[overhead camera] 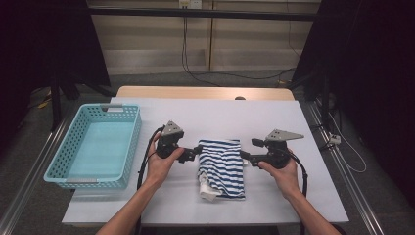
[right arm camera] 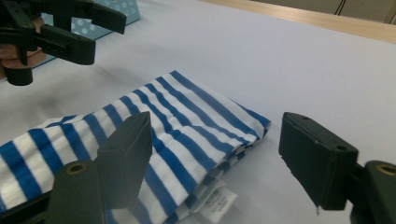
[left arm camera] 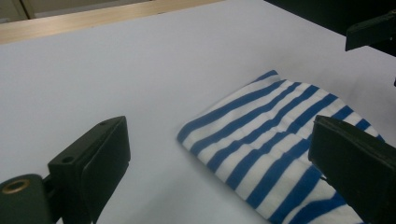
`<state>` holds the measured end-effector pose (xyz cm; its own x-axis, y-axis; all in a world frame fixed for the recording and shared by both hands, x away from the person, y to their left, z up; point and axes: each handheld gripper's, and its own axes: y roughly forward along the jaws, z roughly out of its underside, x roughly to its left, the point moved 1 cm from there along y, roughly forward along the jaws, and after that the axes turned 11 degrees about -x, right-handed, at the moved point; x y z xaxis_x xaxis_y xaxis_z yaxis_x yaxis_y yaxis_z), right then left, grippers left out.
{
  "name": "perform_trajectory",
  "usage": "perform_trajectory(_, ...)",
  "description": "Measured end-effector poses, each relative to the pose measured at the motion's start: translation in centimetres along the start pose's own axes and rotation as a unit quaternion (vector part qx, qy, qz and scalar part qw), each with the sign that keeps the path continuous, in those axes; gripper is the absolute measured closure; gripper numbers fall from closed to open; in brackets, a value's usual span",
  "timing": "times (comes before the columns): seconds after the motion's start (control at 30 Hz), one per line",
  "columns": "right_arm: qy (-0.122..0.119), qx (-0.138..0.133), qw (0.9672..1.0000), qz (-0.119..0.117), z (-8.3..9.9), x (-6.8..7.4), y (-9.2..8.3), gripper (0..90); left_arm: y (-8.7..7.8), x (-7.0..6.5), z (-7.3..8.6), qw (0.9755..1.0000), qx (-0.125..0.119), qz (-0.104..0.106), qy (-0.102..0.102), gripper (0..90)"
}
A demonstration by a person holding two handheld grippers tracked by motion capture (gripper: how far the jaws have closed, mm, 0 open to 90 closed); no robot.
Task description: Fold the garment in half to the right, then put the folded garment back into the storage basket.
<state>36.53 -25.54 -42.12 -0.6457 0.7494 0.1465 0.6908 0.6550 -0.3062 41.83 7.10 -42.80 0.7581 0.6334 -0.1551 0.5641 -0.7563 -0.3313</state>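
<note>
A folded blue-and-white striped garment lies in the middle of the white table, a white label sticking out of its folded edge. My left gripper hovers at the cloth's left edge and is open; in its own view the garment's corner lies beyond the wide-apart jaws, untouched. My right gripper sits at the cloth's right edge, also open; in its own view the striped garment lies below and ahead of the jaws. Neither gripper holds anything.
A light blue plastic basket stands on the left part of the table, nothing in it. The white table cover ends at a wooden strip at the back. Cables trail from both grippers towards the front edge.
</note>
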Motion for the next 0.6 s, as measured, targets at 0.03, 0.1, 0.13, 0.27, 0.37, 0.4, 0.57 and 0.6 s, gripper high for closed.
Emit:
perform_trajectory(0.03, -0.001, -0.001, 1.0, -0.004, 0.0, 0.2, -0.1, 24.8, -0.1, 0.0, 0.0, 1.0, 0.003, -0.001, 0.006, 5.6)
perform_trajectory(0.1, -0.001, -0.002, 0.9999, -0.013, -0.1, 0.7, -0.5, 24.3, -0.3, 0.2, 0.2, 1.0, 0.001, -0.003, 0.002, 5.5)
perform_trajectory(0.13, -0.002, -0.005, 0.9998, -0.019, 0.0, 0.9, -0.7, 24.4, -0.4, 0.4, 0.3, 1.0, -0.001, -0.007, -0.004, 5.5)
perform_trajectory(0.27, -0.004, 0.014, 0.9994, -0.033, 0.5, 1.8, -1.4, 22.6, -0.7, 1.4, 0.4, 0.9997, 0.011, -0.022, -0.003, 5.0)
perform_trajectory(0.37, -0.01, 0.027, 0.9989, -0.038, 0.8, 2.3, -1.9, 20.3, -0.6, 1.5, 0.6, 0.9993, -0.004, -0.021, -0.032, 4.8)
perform_trajectory(0.4, -0.012, 0.033, 0.9984, -0.043, 0.9, 2.4, -2.0, 19.3, -0.9, 1.8, 0.6, 0.9997, 0.012, -0.016, -0.009, 4.8)
perform_trajectory(0.57, -0.019, 0.049, 0.9972, -0.054, 1.5, 3.0, -2.3, 17.3, -0.9, 1.5, 0.4, 0.9991, -0.013, -0.026, -0.03, 4.4)
perform_trajectory(0.6, -0.02, 0.051, 0.997, -0.054, 1.6, 3.2, -2.5, 17.3, -1.2, 1.8, 0.3, 0.9996, 0.007, -0.026, -0.004, 4.4)
